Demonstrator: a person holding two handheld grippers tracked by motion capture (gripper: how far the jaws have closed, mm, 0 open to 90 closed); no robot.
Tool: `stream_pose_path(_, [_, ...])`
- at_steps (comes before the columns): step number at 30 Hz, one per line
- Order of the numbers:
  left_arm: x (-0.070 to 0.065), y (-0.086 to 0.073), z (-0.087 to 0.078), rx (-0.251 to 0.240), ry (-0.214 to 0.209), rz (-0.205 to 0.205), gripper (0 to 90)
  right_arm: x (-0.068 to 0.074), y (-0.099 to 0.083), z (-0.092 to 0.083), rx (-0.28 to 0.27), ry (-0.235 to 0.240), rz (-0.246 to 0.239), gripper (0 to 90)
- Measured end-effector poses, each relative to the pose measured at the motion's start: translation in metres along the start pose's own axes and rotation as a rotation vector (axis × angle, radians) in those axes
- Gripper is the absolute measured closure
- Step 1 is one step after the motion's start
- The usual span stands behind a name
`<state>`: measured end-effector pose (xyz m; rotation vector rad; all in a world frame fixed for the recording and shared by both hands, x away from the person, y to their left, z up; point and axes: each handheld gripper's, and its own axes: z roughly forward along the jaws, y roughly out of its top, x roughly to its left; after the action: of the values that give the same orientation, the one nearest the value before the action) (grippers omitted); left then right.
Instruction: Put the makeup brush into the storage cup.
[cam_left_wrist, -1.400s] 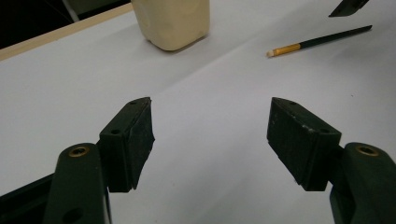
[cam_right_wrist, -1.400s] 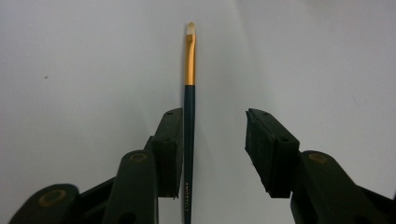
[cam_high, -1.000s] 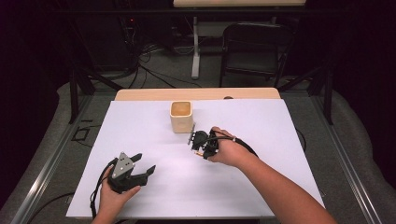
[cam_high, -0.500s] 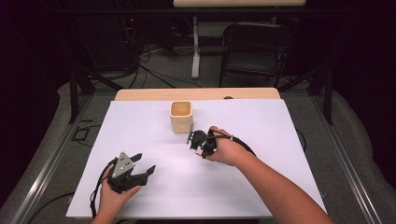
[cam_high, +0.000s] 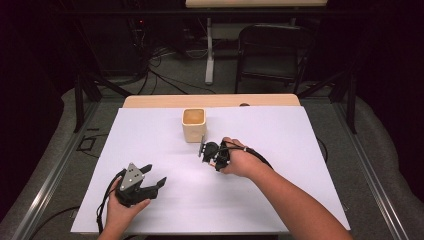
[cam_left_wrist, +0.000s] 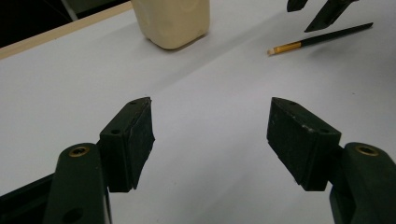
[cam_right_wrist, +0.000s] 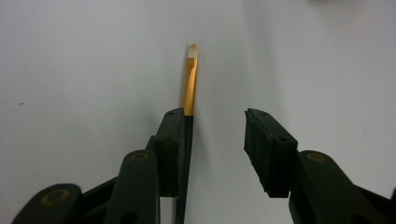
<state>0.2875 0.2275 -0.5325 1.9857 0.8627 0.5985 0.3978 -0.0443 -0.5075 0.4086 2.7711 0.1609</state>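
White tabletop (cam_high: 280, 200) lies under your hands. Nearest you, your left gripper (cam_left_wrist: 210, 135) rests with fingers wide apart, holding nothing. Farther on, your right gripper (cam_right_wrist: 212, 135) straddles the paintbrush (cam_right_wrist: 189, 93) — fingers apart, the brush lying flat against the left one — short of the cream cup (cam_high: 194, 125).

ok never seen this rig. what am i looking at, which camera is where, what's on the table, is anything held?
There is no robot here: a person holds a hand-operated two-jaw gripper in each hand. The high view looks down on the table, which is covered with a white sheet. The other two pictures come from cameras riding on each gripper, looking along its black jaws.

On the sheet stand a cream square cup and, lying flat, a thin paintbrush with a black handle and a gold ferrule.

The left gripper is wide open with nothing between its jaws. The right gripper is over the brush, which lies against its left jaw; the jaws stand apart, so nothing is gripped yet.
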Motion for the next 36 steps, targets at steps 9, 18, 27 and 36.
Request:
stream_pose_path(9, [0.001,0.0,0.0,0.001,0.0,0.001,31.8,0.001,0.002,0.007,0.032,0.021,-0.003,61.8])
stream_pose_path(18, [0.001,0.0,0.0,0.002,0.0,0.003,31.8,-0.001,0.002,0.011,0.05,0.032,-0.001,66.2])
stream_pose_path(27, [0.001,0.0,0.0,0.002,0.0,0.004,31.8,0.0,0.003,0.014,0.057,0.044,0.007,68.0])
stream_pose_path(36, [0.001,0.0,0.0,0.002,0.0,0.007,31.8,0.001,0.004,0.016,0.067,0.049,0.007,68.5])
